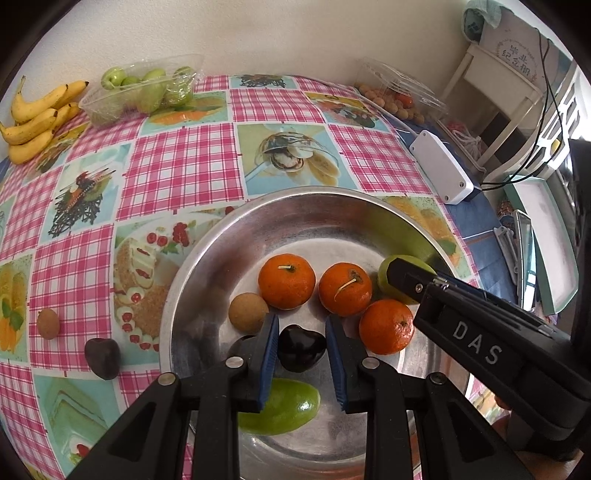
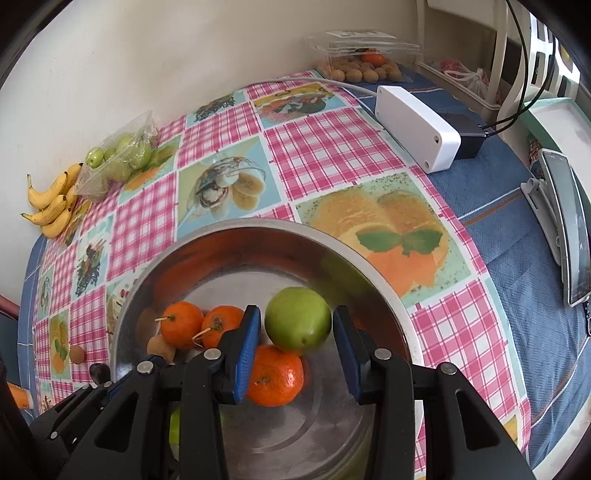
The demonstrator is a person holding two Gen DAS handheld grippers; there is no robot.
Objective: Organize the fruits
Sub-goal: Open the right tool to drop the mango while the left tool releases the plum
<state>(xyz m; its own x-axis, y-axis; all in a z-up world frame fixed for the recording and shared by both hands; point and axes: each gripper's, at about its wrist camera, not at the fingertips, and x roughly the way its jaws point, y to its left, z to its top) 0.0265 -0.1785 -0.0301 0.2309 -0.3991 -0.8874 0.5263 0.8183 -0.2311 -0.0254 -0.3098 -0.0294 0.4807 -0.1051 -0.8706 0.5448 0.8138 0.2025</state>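
**Room and Background**

Plain cream wall (image 1: 295,33) along far side, evenly daylit. Table covered by pink-checked cloth (image 1: 177,158) with food pictures, laid over blue cloth (image 2: 517,229). White box (image 2: 413,129) with cable at far right. White wooden furniture frame (image 1: 495,92) in far right corner. Black cables (image 1: 546,92) hanging there.

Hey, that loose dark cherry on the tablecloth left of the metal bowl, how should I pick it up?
Grip the dark cherry across its round sides, coming straight down from above. It sits alone on the flat tablecloth, dimple up, with room for both fingers.
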